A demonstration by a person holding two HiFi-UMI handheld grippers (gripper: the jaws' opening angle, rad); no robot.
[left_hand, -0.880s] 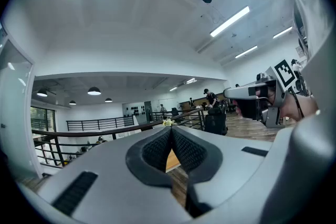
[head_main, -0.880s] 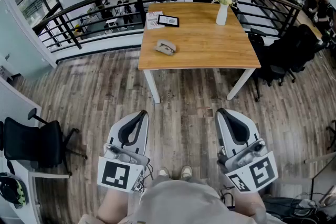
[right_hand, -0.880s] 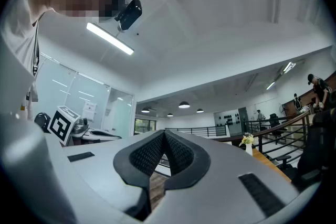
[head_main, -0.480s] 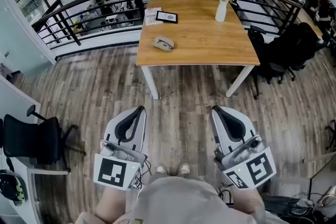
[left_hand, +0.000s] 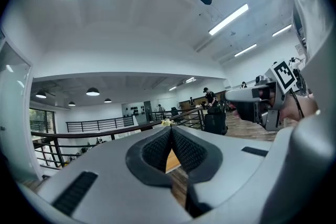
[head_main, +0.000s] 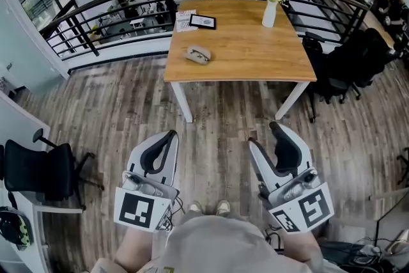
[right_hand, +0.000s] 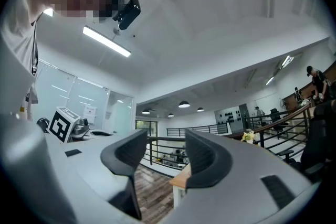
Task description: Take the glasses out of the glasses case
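Note:
A grey glasses case [head_main: 197, 54] lies closed on the left half of the wooden table [head_main: 249, 51], far ahead of both grippers. My left gripper [head_main: 169, 137] is held low over the floor, its dark pads touching at the tips with nothing between them [left_hand: 171, 134]. My right gripper [head_main: 263, 137] is beside it, jaws spread apart and empty [right_hand: 164, 147]; they have just been opening. No glasses are visible outside the case.
On the table stand a white vase with flowers [head_main: 270, 12], a black tablet [head_main: 202, 21] and a paper sheet [head_main: 185, 19]. A black railing [head_main: 121, 16] runs behind the table. Black office chairs sit at the right [head_main: 348, 64] and at the left [head_main: 38, 172].
The right gripper's jaws have spread apart from a closed stance. The table has shifted slightly up and left in the head view. The left gripper stays shut.

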